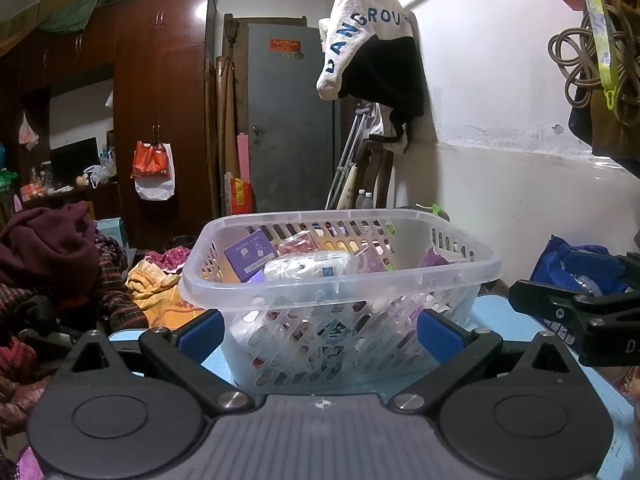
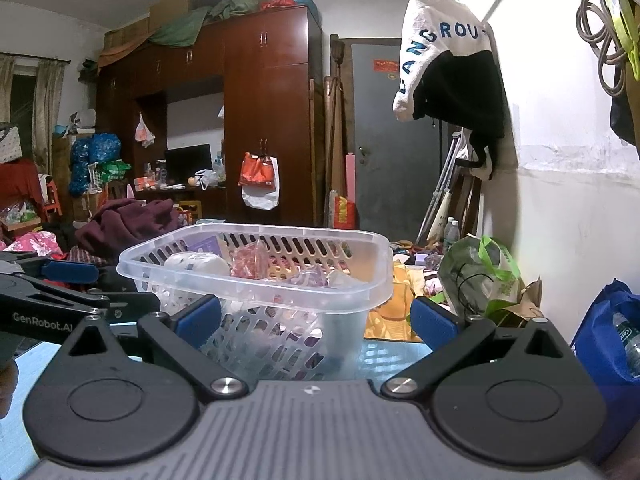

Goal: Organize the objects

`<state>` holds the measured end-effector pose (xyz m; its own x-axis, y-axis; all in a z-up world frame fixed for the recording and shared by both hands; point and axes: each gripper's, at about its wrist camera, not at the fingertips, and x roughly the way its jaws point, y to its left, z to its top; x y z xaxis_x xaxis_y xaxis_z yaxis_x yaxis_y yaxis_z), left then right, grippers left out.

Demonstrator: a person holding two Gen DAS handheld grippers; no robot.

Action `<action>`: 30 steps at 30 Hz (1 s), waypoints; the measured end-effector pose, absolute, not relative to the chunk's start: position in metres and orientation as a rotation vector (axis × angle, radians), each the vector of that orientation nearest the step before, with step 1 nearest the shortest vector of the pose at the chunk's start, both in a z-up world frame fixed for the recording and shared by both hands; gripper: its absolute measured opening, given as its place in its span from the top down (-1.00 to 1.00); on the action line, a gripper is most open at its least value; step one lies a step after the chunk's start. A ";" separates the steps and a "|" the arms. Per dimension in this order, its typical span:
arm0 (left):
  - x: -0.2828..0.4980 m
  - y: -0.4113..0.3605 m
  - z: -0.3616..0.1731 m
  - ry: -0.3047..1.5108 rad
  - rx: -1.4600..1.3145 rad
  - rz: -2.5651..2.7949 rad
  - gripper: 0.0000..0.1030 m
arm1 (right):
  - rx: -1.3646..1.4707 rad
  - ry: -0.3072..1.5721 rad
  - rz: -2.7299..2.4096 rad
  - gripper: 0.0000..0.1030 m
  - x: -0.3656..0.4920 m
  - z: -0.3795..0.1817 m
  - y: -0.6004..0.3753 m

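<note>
A clear slotted plastic basket (image 1: pixel 340 286) stands on the light-blue tabletop (image 1: pixel 516 320), directly ahead of both grippers. Inside it lie a purple box (image 1: pixel 250 256), a white packet (image 1: pixel 308 266) and a pink-red packet (image 1: pixel 298 240). My left gripper (image 1: pixel 320 334) is open, its blue pads either side of the basket's near wall with nothing gripped. In the right wrist view the basket (image 2: pixel 256 286) sits slightly left, and my right gripper (image 2: pixel 316 320) is open and holds nothing. The right gripper (image 1: pixel 580 304) also shows at the left view's right edge, the left gripper (image 2: pixel 52 292) at the right view's left edge.
A blue bag (image 2: pixel 608 332) and a green plastic bag (image 2: pixel 484 276) sit to the right against the white wall. Piled clothes (image 1: pixel 52 264) and a yellow cloth (image 1: pixel 160 292) lie left of and behind the table. A wardrobe and a grey door stand at the back.
</note>
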<state>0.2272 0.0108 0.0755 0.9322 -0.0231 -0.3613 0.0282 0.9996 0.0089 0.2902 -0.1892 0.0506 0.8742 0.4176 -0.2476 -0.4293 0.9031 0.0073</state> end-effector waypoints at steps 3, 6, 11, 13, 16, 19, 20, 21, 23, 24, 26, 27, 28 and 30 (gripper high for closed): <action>0.227 0.010 0.075 0.365 0.015 -0.031 -1.00 | -0.045 0.250 0.442 -1.00 0.290 0.050 -0.189; 0.226 0.010 0.075 0.362 0.015 -0.032 -1.00 | -0.033 0.259 0.444 -1.00 0.290 0.050 -0.191; 0.226 0.010 0.075 0.360 0.009 -0.033 -1.00 | -0.029 0.253 0.441 -1.00 0.289 0.049 -0.193; 0.226 0.010 0.076 0.360 0.010 -0.035 -1.00 | -0.030 0.253 0.442 -1.00 0.288 0.049 -0.193; 0.226 0.011 0.075 0.360 0.009 -0.038 -1.00 | -0.027 0.254 0.441 -1.00 0.289 0.049 -0.193; 0.226 0.010 0.075 0.359 0.007 -0.041 -1.00 | -0.027 0.255 0.443 -1.00 0.289 0.049 -0.193; 0.226 0.010 0.075 0.359 0.007 -0.041 -1.00 | -0.026 0.259 0.446 -1.00 0.289 0.049 -0.193; 0.226 0.010 0.075 0.360 0.006 -0.041 -1.00 | -0.023 0.260 0.447 -1.00 0.289 0.049 -0.194; 0.226 0.010 0.075 0.360 0.005 -0.042 -1.00 | -0.020 0.259 0.445 -1.00 0.288 0.049 -0.194; 0.226 0.010 0.075 0.361 0.004 -0.042 -1.00 | -0.020 0.257 0.444 -1.00 0.288 0.049 -0.195; 0.225 0.009 0.075 0.361 0.003 -0.043 -1.00 | -0.021 0.256 0.444 -1.00 0.288 0.049 -0.195; 0.225 0.010 0.075 0.362 0.001 -0.043 -1.00 | -0.021 0.257 0.444 -1.00 0.288 0.050 -0.195; 0.225 0.009 0.075 0.362 0.000 -0.043 -1.00 | -0.020 0.258 0.444 -1.00 0.288 0.049 -0.195; 0.226 0.009 0.075 0.362 0.000 -0.043 -1.00 | -0.021 0.257 0.445 -1.00 0.288 0.049 -0.195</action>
